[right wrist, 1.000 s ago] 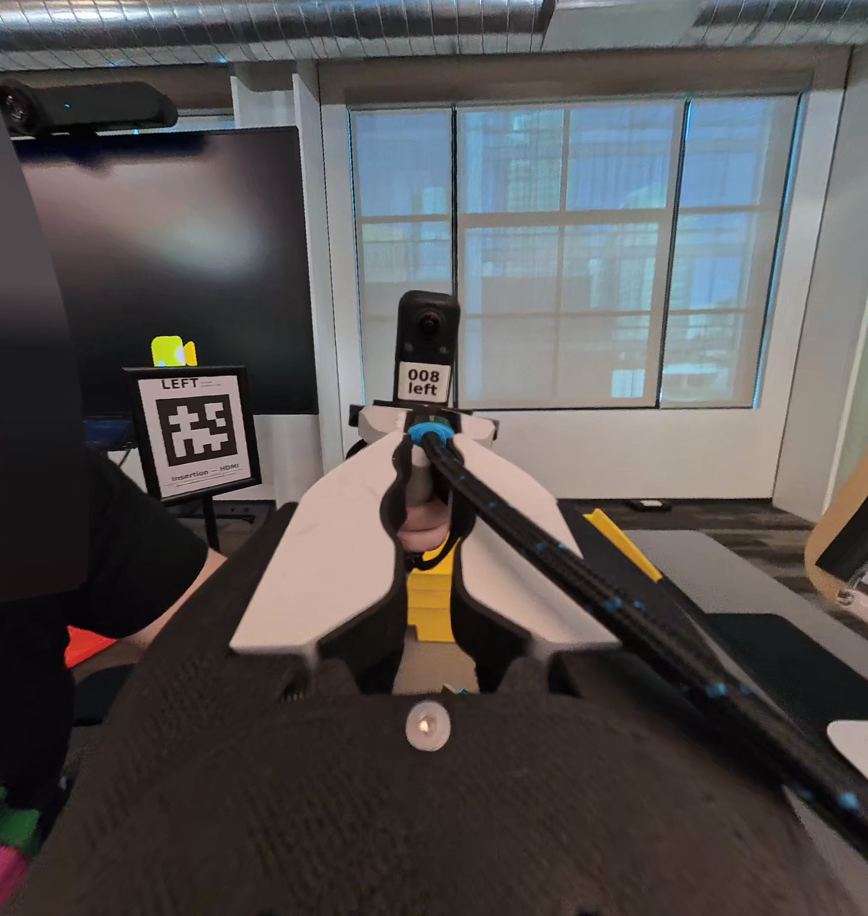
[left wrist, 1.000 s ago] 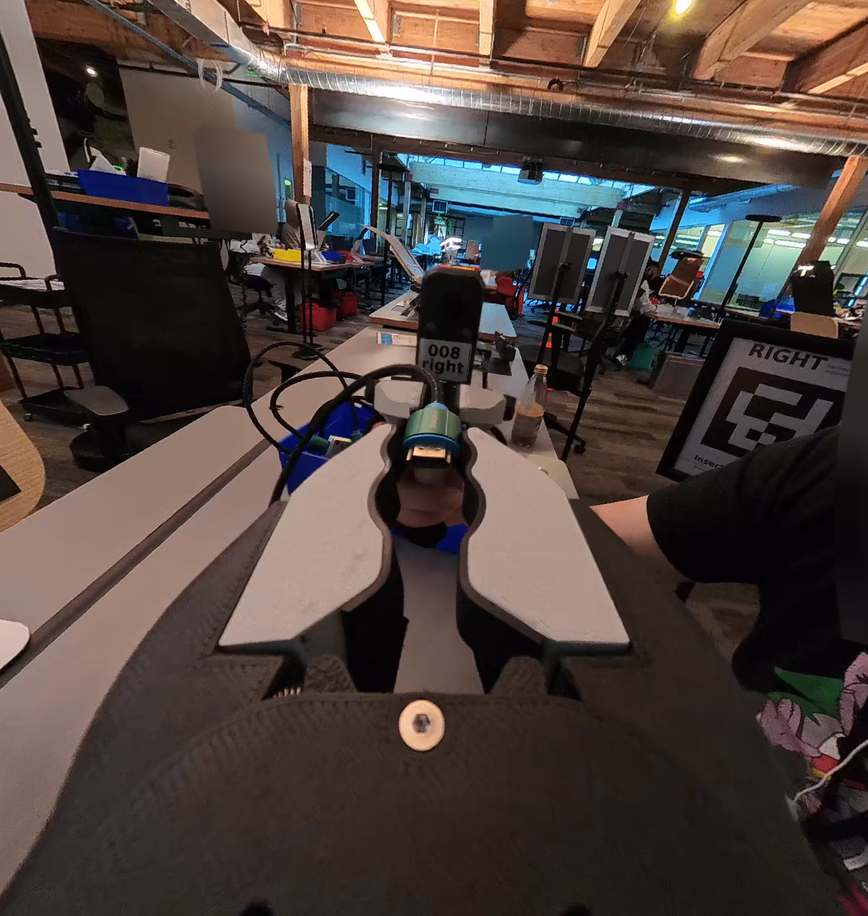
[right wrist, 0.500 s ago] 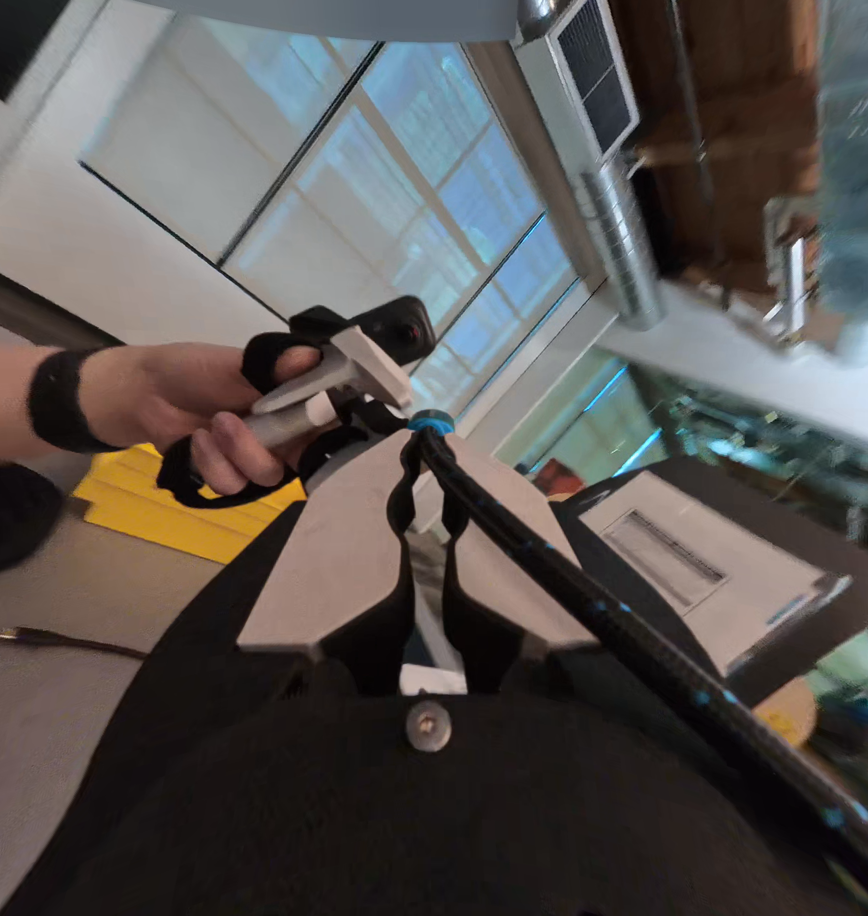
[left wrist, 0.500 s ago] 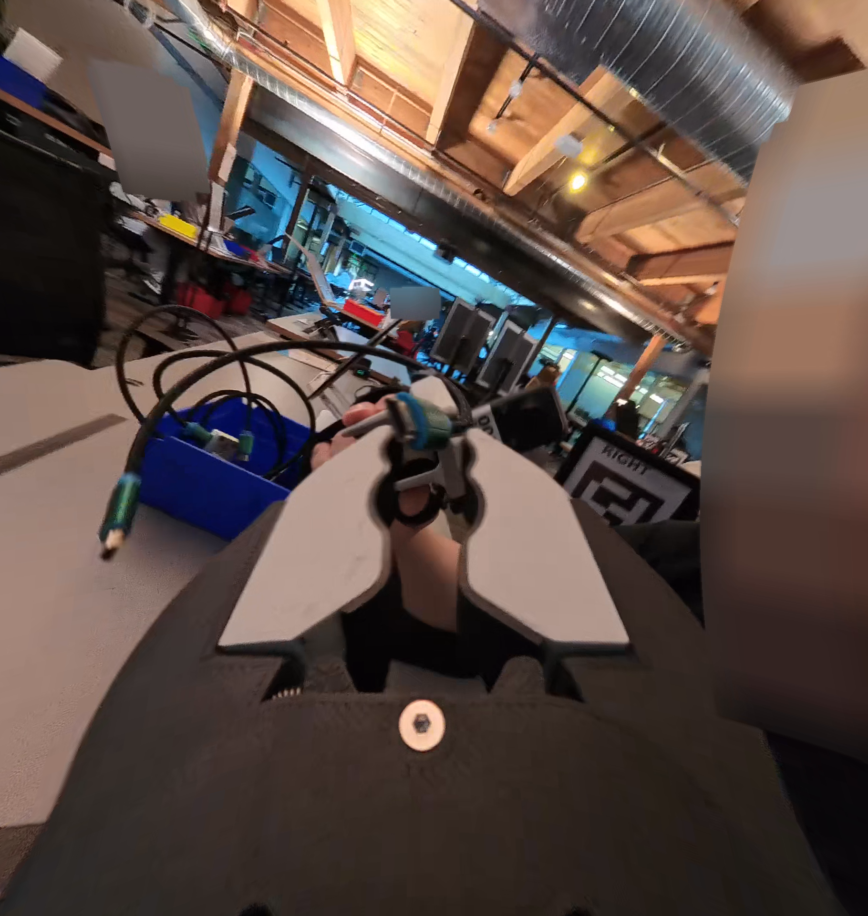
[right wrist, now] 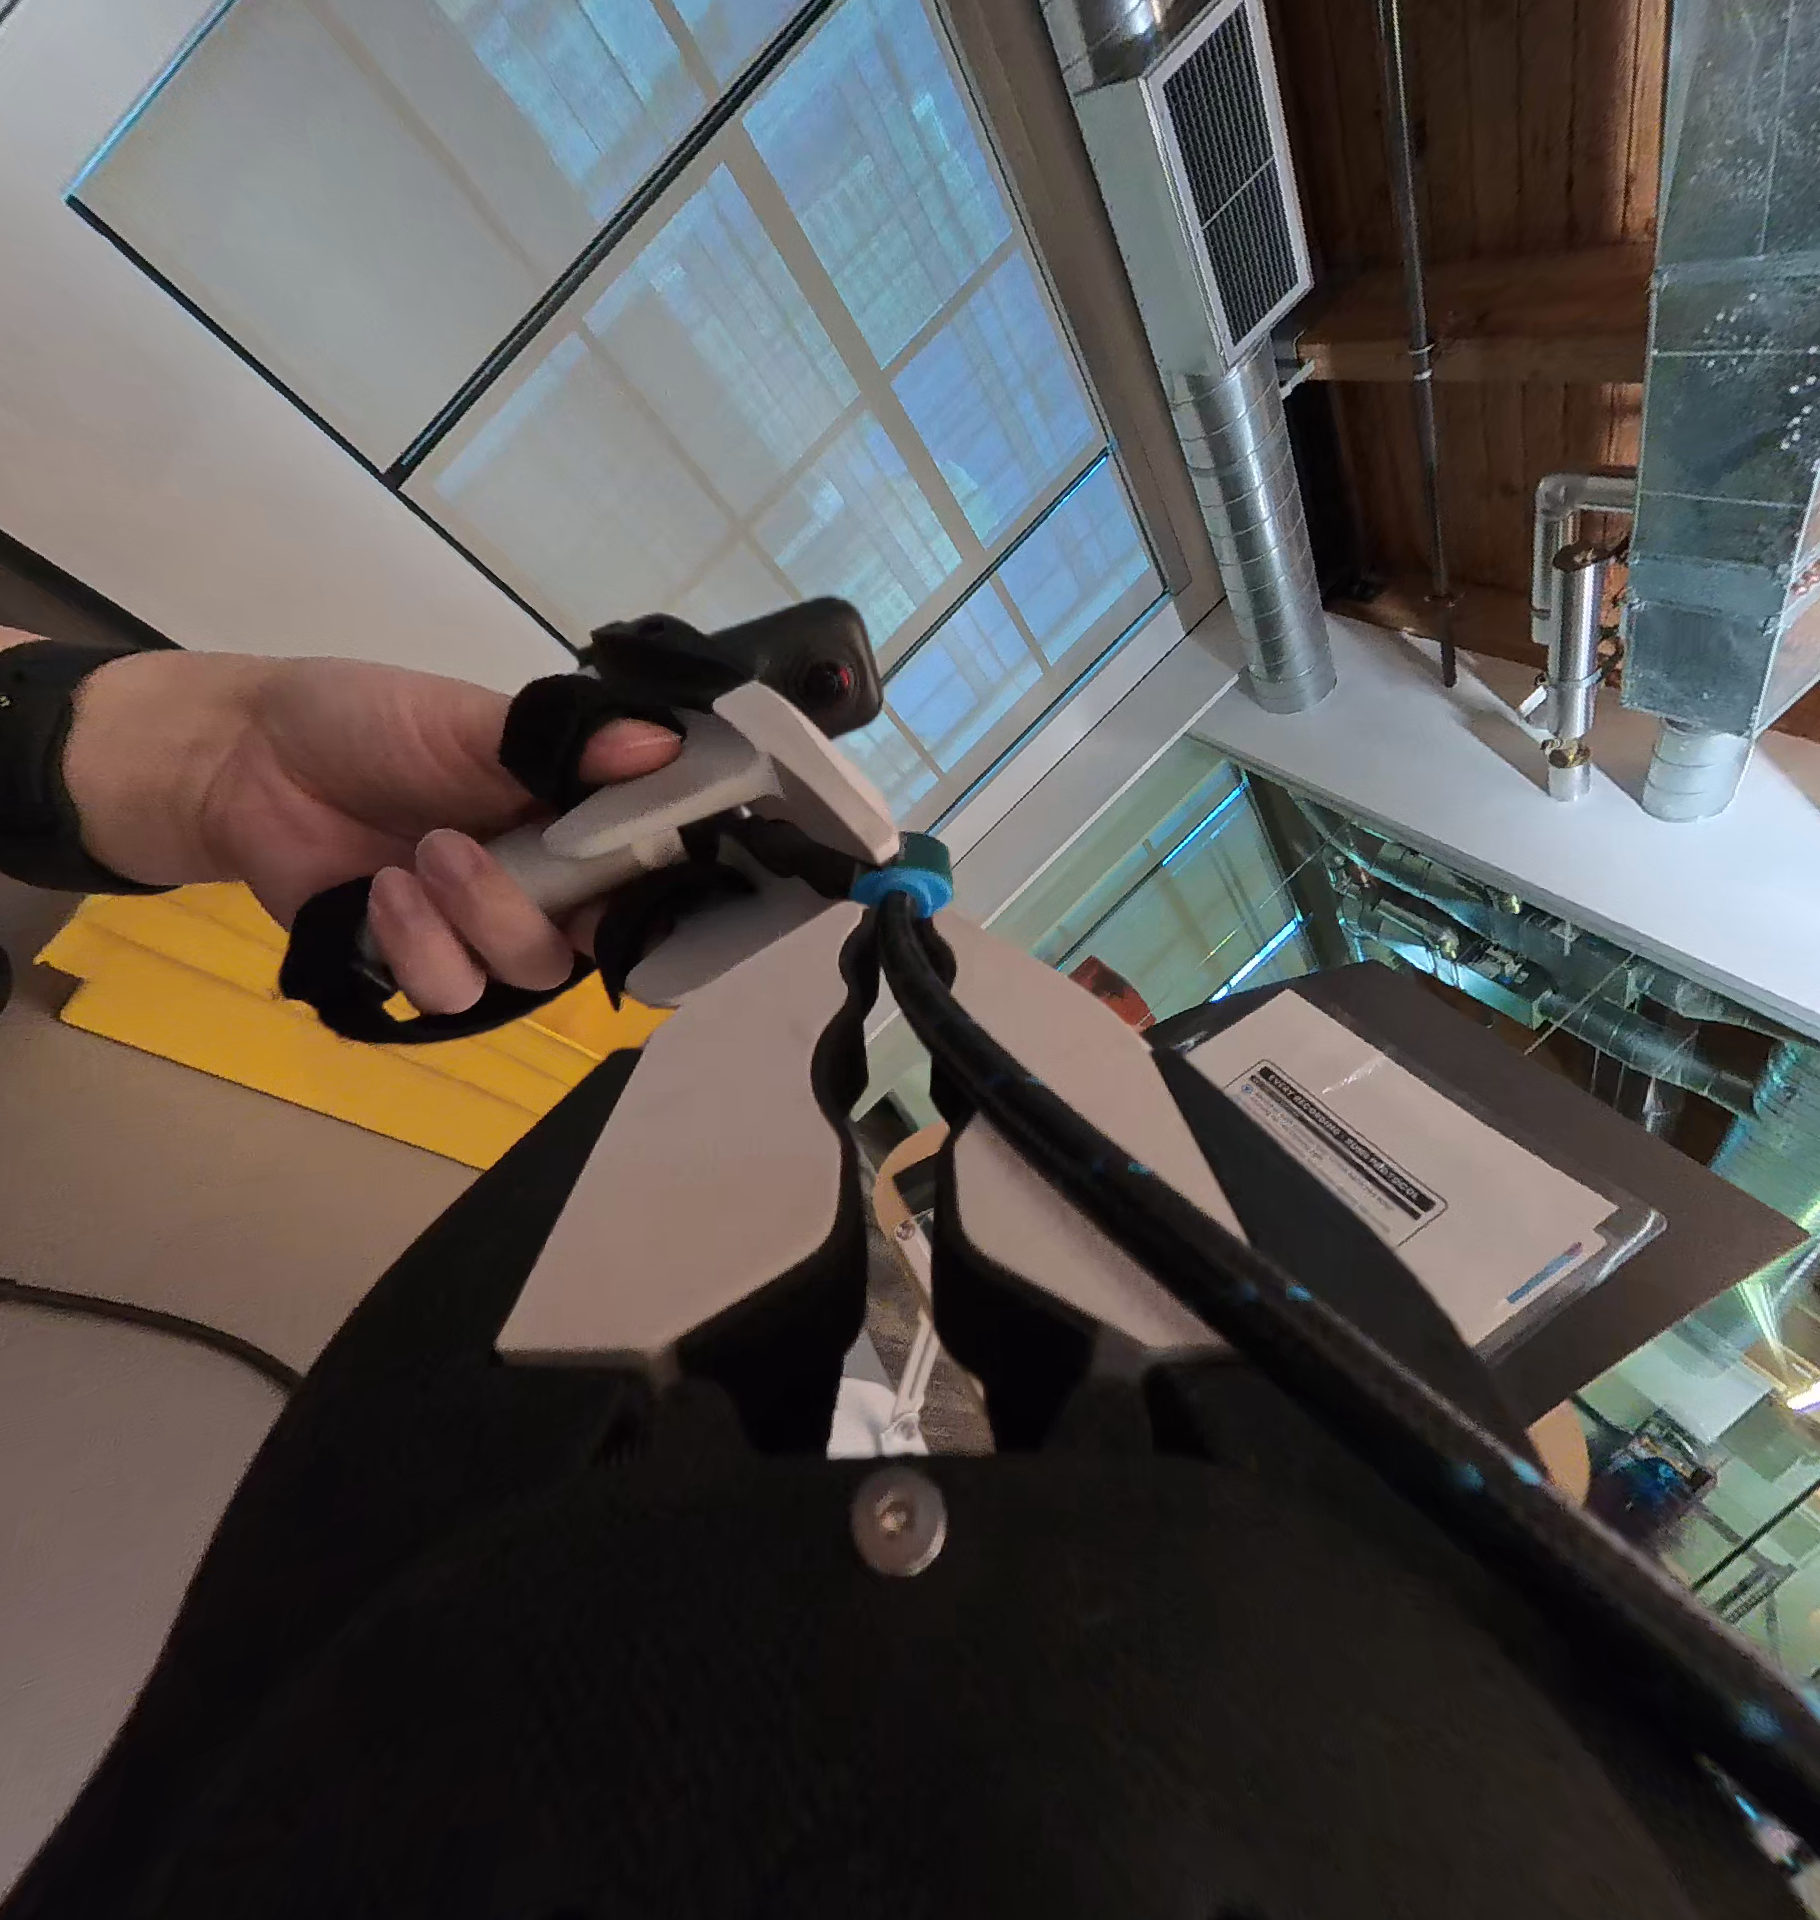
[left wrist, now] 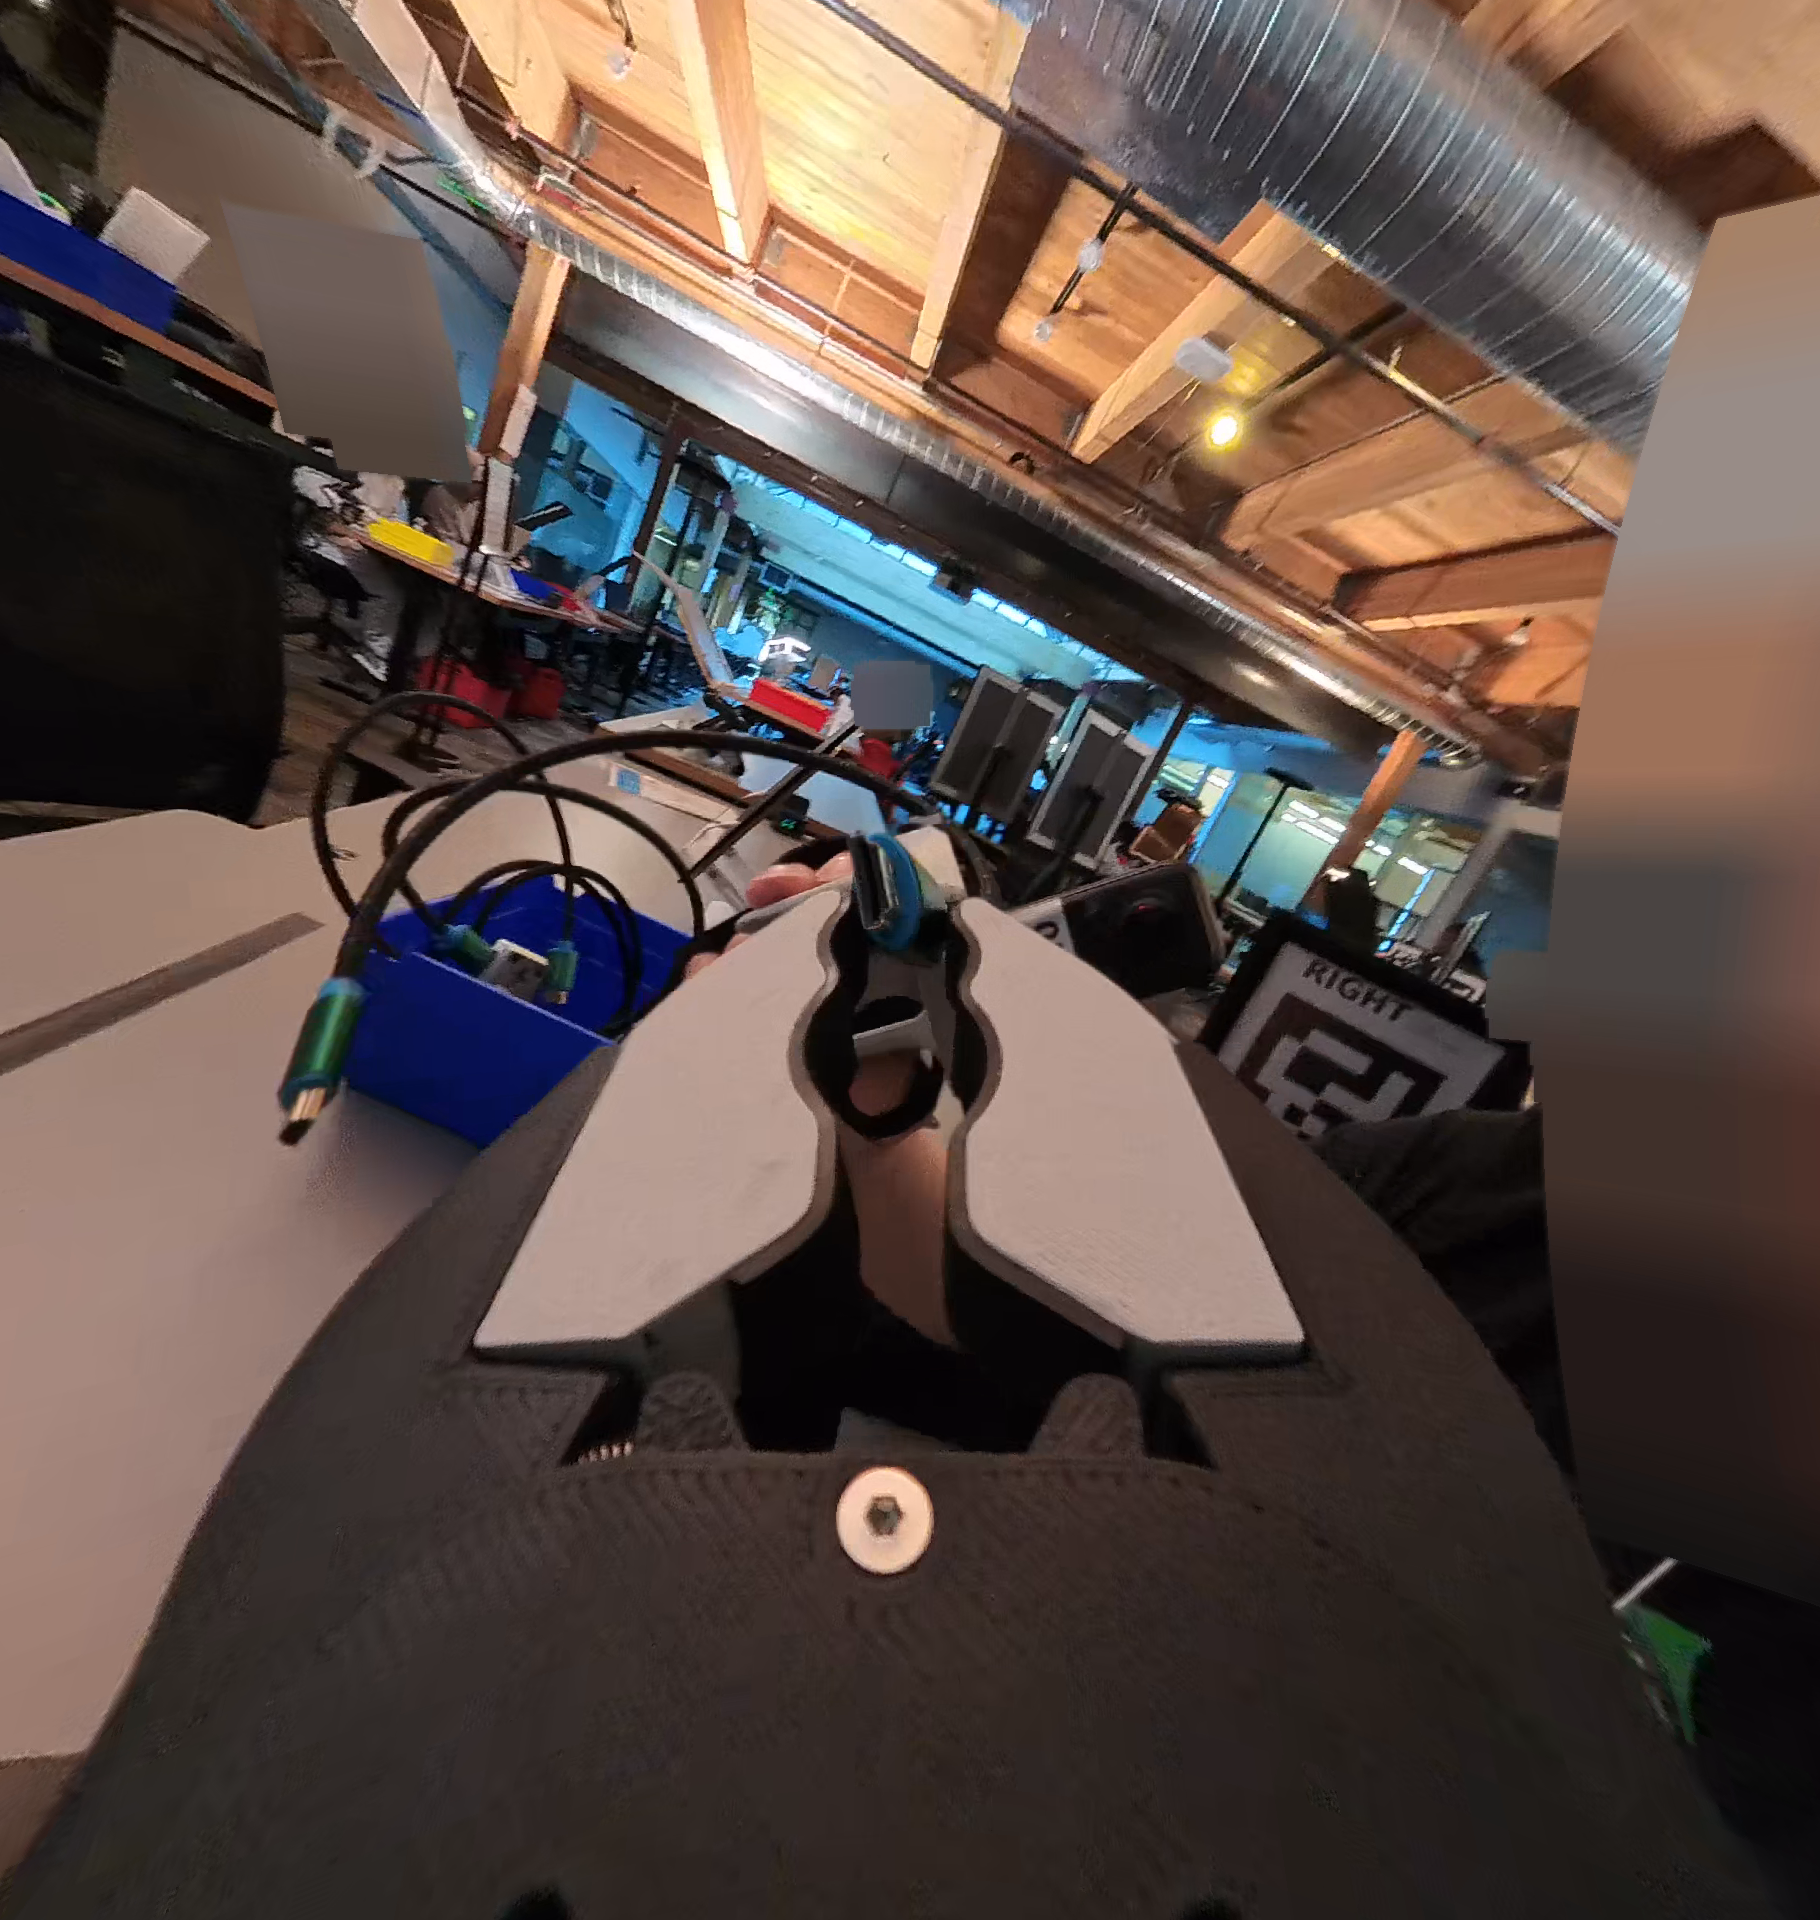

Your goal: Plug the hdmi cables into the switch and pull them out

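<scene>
The left gripper (left wrist: 893,914) is tilted, its fingers closed on a blue-collared HDMI plug (left wrist: 885,896) pinched at the tips, metal end pointing up and to the left. Just beyond those tips is the right gripper (left wrist: 942,857), held in a hand (left wrist: 794,883). In the right wrist view the right gripper (right wrist: 890,902) is closed on the same plug's collar (right wrist: 901,871), and the black cable (right wrist: 1145,1174) runs back over its right finger toward the camera. The left gripper (right wrist: 740,769) meets it tip to tip, held in a hand (right wrist: 293,769). Left of the left gripper sits a blue bin (left wrist: 470,1049) of cables, with a green-collared plug (left wrist: 319,1049) hanging over its near edge above the table (left wrist: 106,1247). No switch can be made out.
</scene>
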A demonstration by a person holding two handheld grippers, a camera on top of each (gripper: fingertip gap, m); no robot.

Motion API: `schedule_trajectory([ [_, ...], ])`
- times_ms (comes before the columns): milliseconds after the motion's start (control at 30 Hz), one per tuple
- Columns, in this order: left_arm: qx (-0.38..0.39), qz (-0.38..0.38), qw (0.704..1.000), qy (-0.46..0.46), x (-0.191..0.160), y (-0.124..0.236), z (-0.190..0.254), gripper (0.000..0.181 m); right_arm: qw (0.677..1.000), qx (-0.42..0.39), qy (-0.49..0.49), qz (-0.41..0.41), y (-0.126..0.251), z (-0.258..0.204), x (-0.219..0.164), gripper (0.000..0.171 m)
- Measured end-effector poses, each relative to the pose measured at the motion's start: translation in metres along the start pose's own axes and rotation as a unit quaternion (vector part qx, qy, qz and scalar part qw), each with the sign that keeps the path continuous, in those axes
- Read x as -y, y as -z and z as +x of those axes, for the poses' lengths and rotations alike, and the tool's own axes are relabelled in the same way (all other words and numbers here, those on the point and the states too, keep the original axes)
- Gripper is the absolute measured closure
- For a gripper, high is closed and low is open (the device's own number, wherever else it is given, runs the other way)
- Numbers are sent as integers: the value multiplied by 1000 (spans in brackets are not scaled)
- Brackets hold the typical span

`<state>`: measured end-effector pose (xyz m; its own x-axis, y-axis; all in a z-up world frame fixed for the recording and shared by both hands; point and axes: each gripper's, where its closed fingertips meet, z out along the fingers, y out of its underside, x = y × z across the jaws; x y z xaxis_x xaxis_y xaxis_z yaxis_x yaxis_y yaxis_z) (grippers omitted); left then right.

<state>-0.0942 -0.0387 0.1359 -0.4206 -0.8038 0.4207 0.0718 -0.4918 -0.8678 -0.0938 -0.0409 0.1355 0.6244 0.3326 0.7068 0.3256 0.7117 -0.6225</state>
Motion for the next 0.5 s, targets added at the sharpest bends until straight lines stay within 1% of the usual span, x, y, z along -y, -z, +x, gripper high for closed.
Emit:
schedule_trajectory([
  [100,9,-3,1000,-11,1,1,1,168,1000,-4,-9,-2,-1,0,1,165],
  [500,13,-8,1000,4,0,1,-3,168,1000,-12,1,-9,-2,0,0,165],
])
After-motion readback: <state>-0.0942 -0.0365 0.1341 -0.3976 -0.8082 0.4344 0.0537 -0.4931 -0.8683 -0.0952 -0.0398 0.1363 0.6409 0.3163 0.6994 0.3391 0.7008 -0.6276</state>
